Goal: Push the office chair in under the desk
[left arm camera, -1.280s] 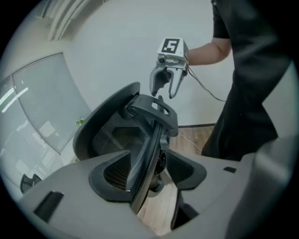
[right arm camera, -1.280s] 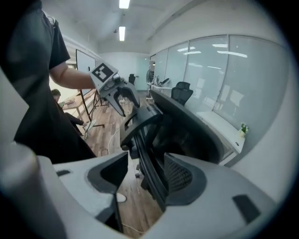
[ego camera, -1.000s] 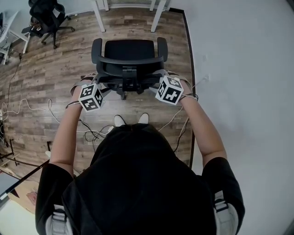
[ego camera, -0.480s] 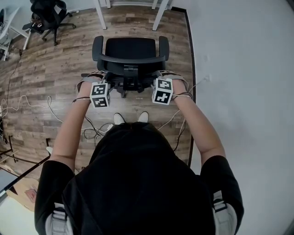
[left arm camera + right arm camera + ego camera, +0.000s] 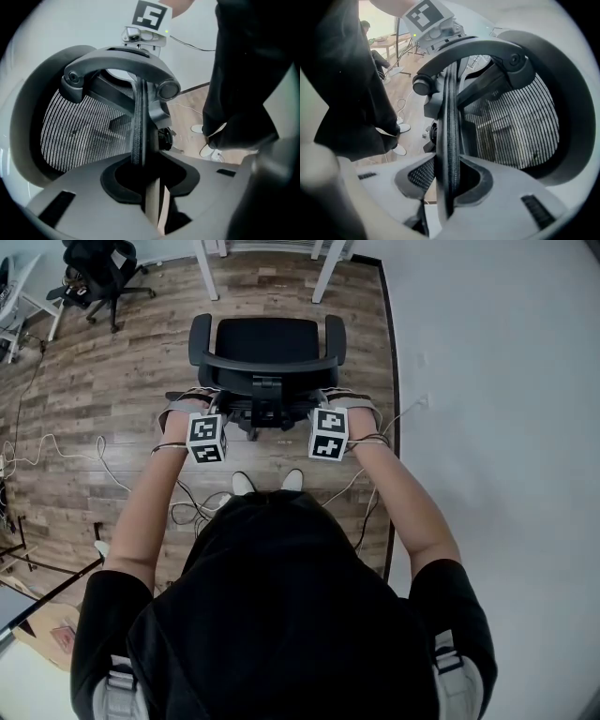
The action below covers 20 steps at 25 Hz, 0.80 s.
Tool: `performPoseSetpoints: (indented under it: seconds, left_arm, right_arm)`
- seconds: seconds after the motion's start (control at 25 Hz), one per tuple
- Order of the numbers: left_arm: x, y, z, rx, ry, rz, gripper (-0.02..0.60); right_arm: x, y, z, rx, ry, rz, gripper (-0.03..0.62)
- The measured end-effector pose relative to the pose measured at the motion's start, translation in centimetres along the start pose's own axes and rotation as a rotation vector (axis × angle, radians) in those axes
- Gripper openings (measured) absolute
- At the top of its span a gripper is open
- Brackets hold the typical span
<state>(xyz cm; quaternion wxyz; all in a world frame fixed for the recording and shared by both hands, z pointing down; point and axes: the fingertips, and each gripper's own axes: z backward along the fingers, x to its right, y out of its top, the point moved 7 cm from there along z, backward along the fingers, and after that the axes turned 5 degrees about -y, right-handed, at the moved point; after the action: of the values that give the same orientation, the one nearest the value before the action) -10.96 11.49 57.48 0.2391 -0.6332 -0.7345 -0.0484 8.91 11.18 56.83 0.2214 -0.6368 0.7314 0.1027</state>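
Head view: the office chair (image 5: 267, 338) stands on the wooden floor (image 5: 84, 409) toward its far edge, close to the right edge where a pale wall (image 5: 487, 381) begins; its seat faces two white legs (image 5: 203, 273) at the top of the frame. The person (image 5: 281, 615) stands just behind the backrest (image 5: 267, 365), both arms out. The left hand-held gripper (image 5: 212, 404) meets the backrest's left side and the right hand-held gripper (image 5: 322, 401) its right side, with the marker cubes toward the person. Loose cables (image 5: 56, 451) trail over the floor.

Left gripper view: the left hand-held gripper (image 5: 150, 180) has just been closing. Its jaws stand only a little apart, with the backrest's left edge (image 5: 138, 136) running down between them and the pads against it on either side. The backrest's mesh (image 5: 79, 136) lies to the left; the person's shoes (image 5: 206, 150) are on the floor to the right.

Right gripper view: the right hand-held gripper (image 5: 449, 180) has likewise just been closing. Its jaws are drawn part-way in and clamped on the backrest's other edge (image 5: 451, 131) — the padded rim fills the gap between them; the mesh (image 5: 520, 131) spreads to the right.
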Motion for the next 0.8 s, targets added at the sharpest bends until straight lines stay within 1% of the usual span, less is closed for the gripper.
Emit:
performPoseSetpoints:
  seconds: [0.28,0.68,0.8]
  left_arm:
    - [0.0,-0.1,-0.2,0.012,-0.003,-0.011,0.087]
    - [-0.1,-0.3,-0.8,0.012,-0.003,-0.011,0.081]
    - [-1.3,-0.5,-1.3,0.011,-0.006,-0.007,0.080]
  right_arm:
    - [-0.2,-0.1,-0.1,0.009,-0.034,0.013,0.101]
    - [-0.1,-0.1,-0.7,0.015,-0.028,0.009,0.098]
    - [1.2,-0.4,-1.2,0.016,-0.027,0.008,0.098]
